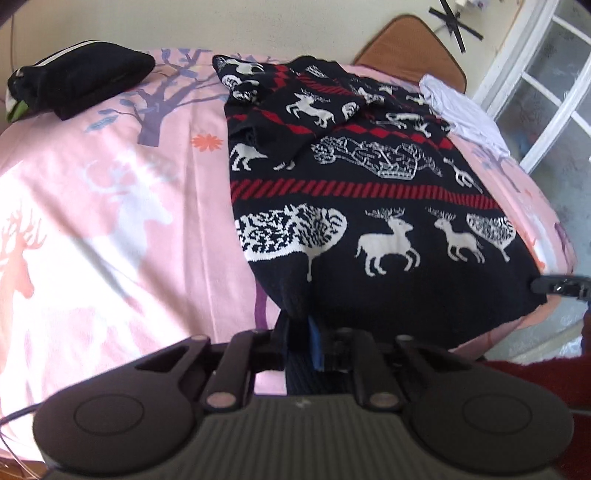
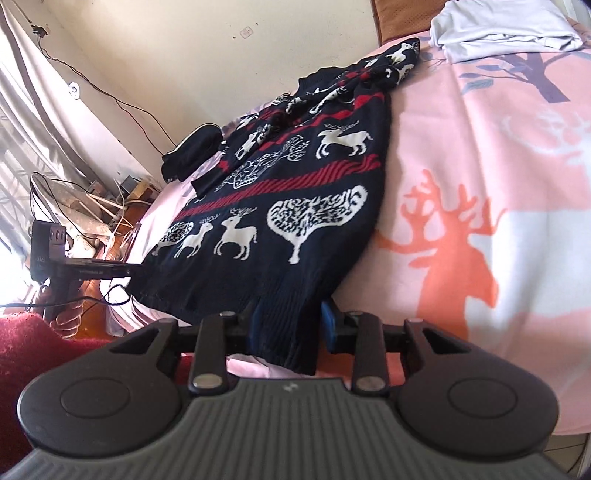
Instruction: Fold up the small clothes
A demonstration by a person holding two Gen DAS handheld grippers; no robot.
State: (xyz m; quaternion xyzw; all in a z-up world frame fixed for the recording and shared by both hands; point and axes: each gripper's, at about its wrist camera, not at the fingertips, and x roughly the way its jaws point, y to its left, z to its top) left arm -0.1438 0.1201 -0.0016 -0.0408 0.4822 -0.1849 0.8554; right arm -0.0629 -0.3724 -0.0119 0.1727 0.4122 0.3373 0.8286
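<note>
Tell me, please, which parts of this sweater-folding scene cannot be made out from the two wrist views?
- Left wrist view: the left gripper fingertips, hidden under the sweater hem.
- Right wrist view: the right gripper pads' contact, covered by the hem bunched between them.
- Both views: the sweater's sleeves, heaped at the far end.
- Left wrist view: the black garment, too dark to identify.
- Right wrist view: the white garment, cut off by the top edge.

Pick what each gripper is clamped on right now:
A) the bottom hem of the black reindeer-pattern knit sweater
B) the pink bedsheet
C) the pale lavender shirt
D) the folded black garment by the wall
A. The left gripper and right gripper each pinch a hem corner of the black reindeer-pattern knit sweater, which lies on the pink deer-print bedsheet.
</note>
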